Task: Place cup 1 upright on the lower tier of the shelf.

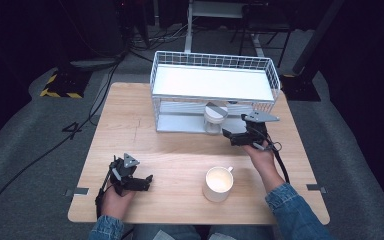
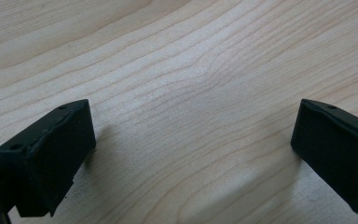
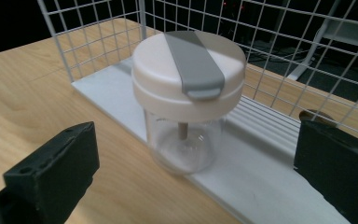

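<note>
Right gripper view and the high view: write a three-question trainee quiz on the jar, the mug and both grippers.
1. True or false: the right gripper is shut on the jar.
2. Where does the jar stand? A) on the rack's lower shelf B) on its top shelf C) inside the mug
3. Fill in: the left gripper hangs open over bare ____.

Key: 1 false, its jaws stand wide apart, short of the jar. 2 A. 3 table.

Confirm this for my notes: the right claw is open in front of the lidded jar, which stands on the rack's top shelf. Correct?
Not quite. The right claw is open in front of the jar, but the jar stands on the rack's bottom shelf, under the top one; the high view shows this.
</note>
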The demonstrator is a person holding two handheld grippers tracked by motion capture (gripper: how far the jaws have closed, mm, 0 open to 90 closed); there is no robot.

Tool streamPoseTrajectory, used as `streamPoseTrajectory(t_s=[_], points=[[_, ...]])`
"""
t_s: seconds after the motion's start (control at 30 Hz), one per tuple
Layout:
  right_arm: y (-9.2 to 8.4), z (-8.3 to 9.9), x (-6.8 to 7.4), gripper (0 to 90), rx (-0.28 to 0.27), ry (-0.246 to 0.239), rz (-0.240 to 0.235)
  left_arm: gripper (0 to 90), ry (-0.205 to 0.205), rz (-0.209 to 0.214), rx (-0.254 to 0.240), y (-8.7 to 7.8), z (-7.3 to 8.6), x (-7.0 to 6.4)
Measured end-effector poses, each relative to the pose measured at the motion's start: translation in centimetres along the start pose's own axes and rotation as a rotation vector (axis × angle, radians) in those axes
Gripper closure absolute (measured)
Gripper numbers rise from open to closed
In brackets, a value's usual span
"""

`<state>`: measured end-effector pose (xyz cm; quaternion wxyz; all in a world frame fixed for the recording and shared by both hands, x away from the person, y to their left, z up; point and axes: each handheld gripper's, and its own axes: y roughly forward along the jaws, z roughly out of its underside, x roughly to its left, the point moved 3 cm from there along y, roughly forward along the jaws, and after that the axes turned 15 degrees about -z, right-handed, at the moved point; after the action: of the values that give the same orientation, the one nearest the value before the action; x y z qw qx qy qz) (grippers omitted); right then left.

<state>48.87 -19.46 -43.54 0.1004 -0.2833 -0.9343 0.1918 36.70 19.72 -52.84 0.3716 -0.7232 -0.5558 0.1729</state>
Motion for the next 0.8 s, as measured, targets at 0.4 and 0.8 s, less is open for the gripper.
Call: streamPoseTrajectory(t_s=[0.4,0.8], points=[[-5.6,0.7,1.4,0.0,0.010,0.027,-0.025,0.1,0.011,0.008,-0.002,0.1,-0.1,0.1],[-10.3,3.6,2.5,0.1,0.014,0.065,-0.035,0.2,0.008,0.001,-0.003,0.1,-0.2,0.0]])
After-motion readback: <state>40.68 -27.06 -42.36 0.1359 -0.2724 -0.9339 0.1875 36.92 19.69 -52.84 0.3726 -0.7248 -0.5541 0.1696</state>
